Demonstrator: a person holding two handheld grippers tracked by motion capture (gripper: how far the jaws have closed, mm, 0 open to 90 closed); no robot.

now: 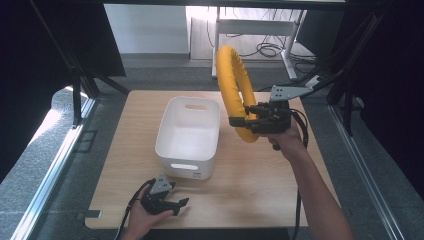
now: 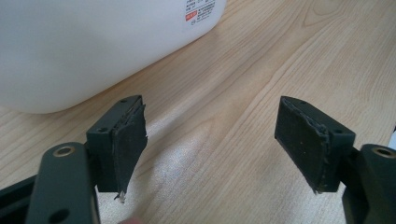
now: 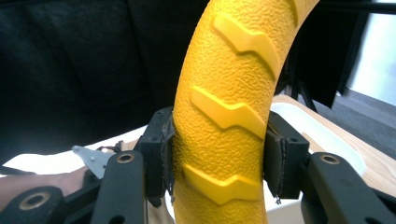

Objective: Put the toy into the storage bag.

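1. You are mid-carry: the yellow ring (image 1: 235,90) hangs upright at centre right of the high view, just right of the white bin (image 1: 189,135).
2. Next, I judge, swing it left over the bin's opening and lower it before releasing.
3. Your right claw (image 1: 239,121) pinches the ring's lower arc, pads (image 3: 161,154) pressed on both sides.
4. Your left claw (image 1: 181,204) rests spread and empty at lower left.

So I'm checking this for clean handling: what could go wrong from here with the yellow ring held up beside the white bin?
1. The right tool grips the yellow ring only at its lower edge; the ring stands tall above it and might swing or twist.
2. The ring looks about as long as the white bin, so it could catch the rim.
3. The left tool rests open near the bin, not steadying it.
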